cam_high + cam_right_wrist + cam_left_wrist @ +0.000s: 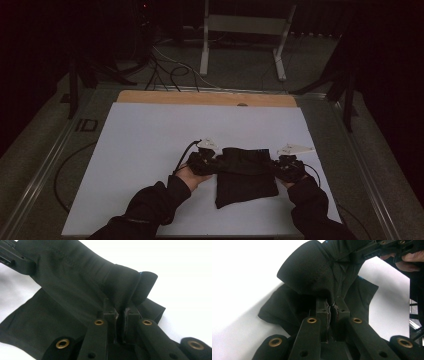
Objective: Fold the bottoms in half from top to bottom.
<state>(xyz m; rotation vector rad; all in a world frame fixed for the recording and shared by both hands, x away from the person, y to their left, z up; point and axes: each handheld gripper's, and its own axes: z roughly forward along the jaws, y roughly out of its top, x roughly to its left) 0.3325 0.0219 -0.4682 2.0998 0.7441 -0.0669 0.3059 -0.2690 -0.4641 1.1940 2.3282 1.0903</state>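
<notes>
A black cloth [246,175] lies folded near the front of the white table sheet [150,135], its upper part stretched between my two grippers. My left gripper [212,162] pinches its left edge, and my right gripper [276,164] pinches its right edge. In the left gripper view the jaws of my left gripper [332,306] are shut on a bunched fold of the black cloth [312,272], and the other gripper [387,247] grips it farther off. In the right gripper view my right gripper [120,308] clamps a gathered corner of the cloth [75,282].
Bare white sheet surrounds the cloth on all sides. A wooden strip [205,98] runs along the table's far edge. Beyond it are a white metal frame [245,30] and loose cables [170,70] on the floor. A cable [65,170] loops off the table's left side.
</notes>
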